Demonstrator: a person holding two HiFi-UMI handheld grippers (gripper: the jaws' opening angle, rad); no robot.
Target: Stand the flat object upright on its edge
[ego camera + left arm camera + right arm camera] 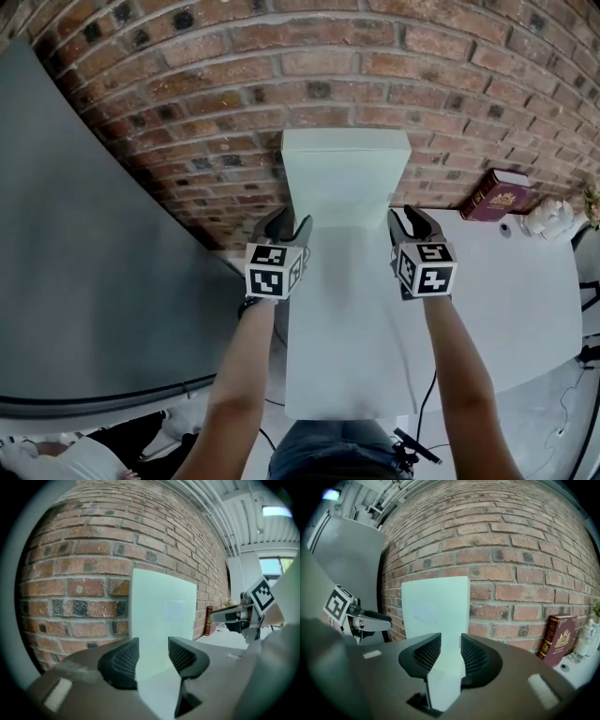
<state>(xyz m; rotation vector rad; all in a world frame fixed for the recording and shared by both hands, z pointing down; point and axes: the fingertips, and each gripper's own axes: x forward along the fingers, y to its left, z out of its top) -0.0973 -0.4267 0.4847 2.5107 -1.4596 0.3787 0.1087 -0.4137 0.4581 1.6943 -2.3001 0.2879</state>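
- Board (345, 178), white and flat: far end rises in front of brick wall (187, 66); near part runs back toward the person, between both arms.
- Head view: L gripper (291, 225) at board's left edge, R gripper (411, 221) at its right edge, roughly level w/ each other, where the shade of the white changes.
- L gripper view: L gripper (153, 656) has its jaws well apart. White of the board (161, 616) fills the whole gap, and both ribbed pads look to sit against it. Upright part stands straight ahead, above the jaws.
- R gripper view: R gripper (451, 653) has its jaws closer together, clamped on board (436, 602). A thick white slab runs between the pads and back toward the camera, touching both sides.
- Each gripper shows in the other's view: R one (234, 616) off to the right, L one (365, 618) off to the left, board between them.
- Whether board's lower edge rests on anything: can't tell.
- Table (525, 300), white, to the right of board; red book (497, 195) stands on it against the wall, well clear of R gripper.
- Grey curved surface (75, 244) to the left of L arm.
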